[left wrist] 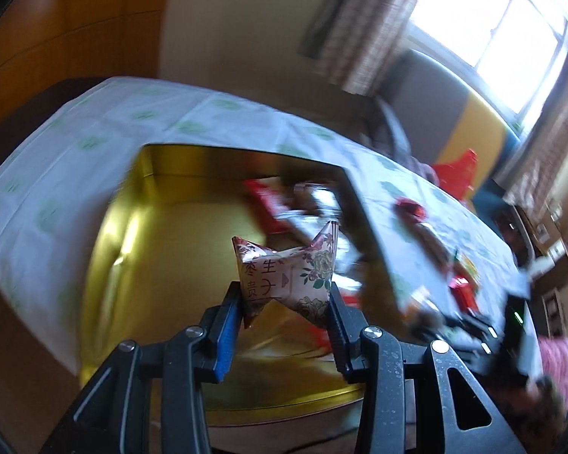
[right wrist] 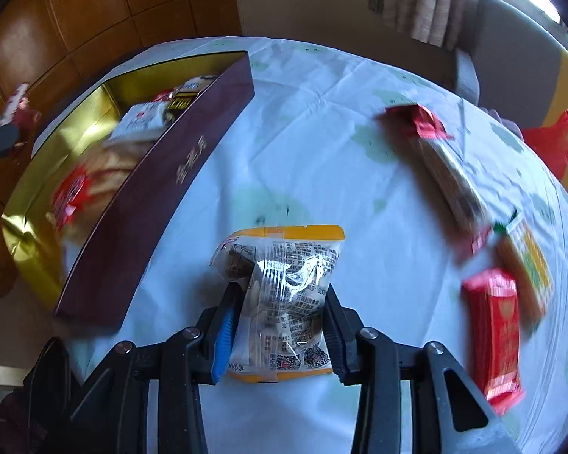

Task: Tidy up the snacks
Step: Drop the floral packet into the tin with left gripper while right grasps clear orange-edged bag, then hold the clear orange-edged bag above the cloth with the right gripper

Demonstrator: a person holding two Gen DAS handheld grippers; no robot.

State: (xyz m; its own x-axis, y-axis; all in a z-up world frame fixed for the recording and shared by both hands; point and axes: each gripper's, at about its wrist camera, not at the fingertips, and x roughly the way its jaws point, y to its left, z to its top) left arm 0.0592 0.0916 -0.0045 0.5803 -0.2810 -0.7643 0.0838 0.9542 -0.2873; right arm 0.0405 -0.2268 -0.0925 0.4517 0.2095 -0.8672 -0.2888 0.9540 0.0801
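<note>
Closest to the lens in the right wrist view, the right gripper (right wrist: 280,325) has its jaws pinched in on a clear packet (right wrist: 280,283) with a yellow edge, gripping it low down so most of the wrapper sticks out ahead over the white worktop (right wrist: 306,143). Over on the left, the left gripper (left wrist: 286,302) is clamped on a small flowered candy (left wrist: 287,276), puffy and pointed at the corners, and it hangs right above the gold inside of the box (left wrist: 140,174), which already has a pile of snacks at its far end. So the step in hand looks like dropping the candy in while the right one brings the packet over. Probably best for the left to aim at the bare gold floor near the lens and not on top of the pile, get low before letting go, and open just enough so the candy doesn't bounce. The right has the maroon box wall to clear, so a lift first and then a slide across seems smarter than dragging. The crinkly film may slip, so a steady squeeze matters. A long bar (right wrist: 443,166), a red pack (right wrist: 494,336) and an orange pack (right wrist: 526,265) lie loose on the worktop, well apart from the box, waiting their turn.
</note>
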